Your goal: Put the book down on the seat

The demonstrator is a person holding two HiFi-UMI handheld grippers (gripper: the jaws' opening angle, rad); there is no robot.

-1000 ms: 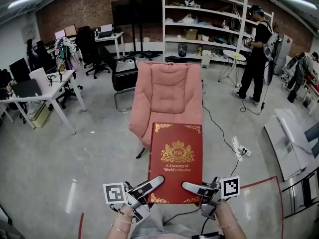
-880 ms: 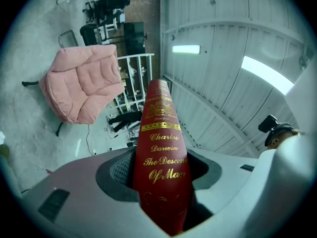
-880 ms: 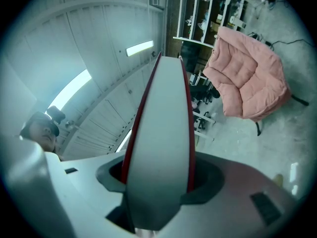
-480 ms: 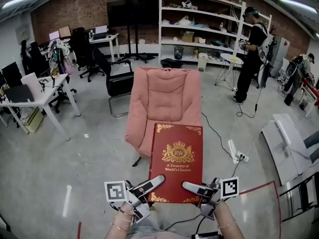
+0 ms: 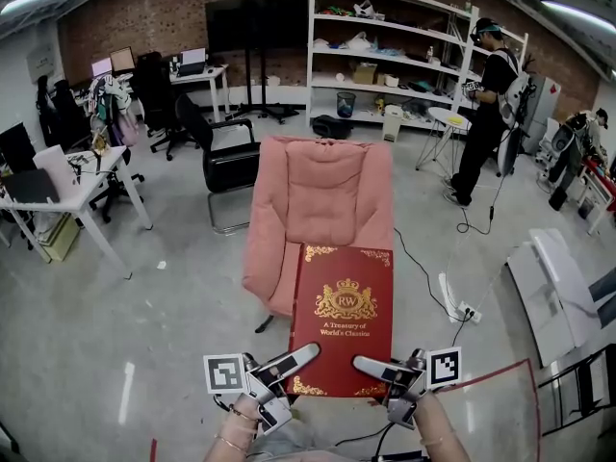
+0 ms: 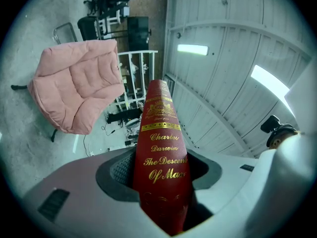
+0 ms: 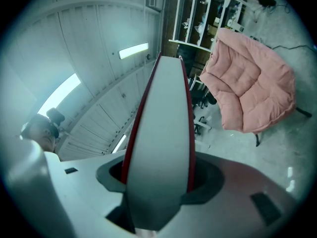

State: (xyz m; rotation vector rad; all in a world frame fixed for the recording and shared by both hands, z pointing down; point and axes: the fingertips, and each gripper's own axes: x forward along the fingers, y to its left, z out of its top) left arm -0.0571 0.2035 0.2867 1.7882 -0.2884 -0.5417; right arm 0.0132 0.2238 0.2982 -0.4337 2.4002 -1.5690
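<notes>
A large red book (image 5: 344,316) with gold print is held flat in front of me, its far edge over the front of the pink armchair (image 5: 322,191). My left gripper (image 5: 306,356) is shut on the book's near left corner, my right gripper (image 5: 364,364) on its near right corner. In the left gripper view the red spine (image 6: 161,157) stands between the jaws, with the armchair (image 6: 74,90) beyond at left. In the right gripper view the book's pale page edge (image 7: 161,148) fills the jaws and the armchair (image 7: 252,90) lies at right.
A black office chair (image 5: 226,162) stands just left of the armchair. Desks (image 5: 67,186) line the left side, white shelves (image 5: 395,56) the back wall. A person (image 5: 486,114) stands at the back right. A cable and power strip (image 5: 460,306) lie on the floor to the right.
The armchair has come closer in the head view and the book's far edge now reaches over its seat front. Both grippers keep the same hold on the book.
</notes>
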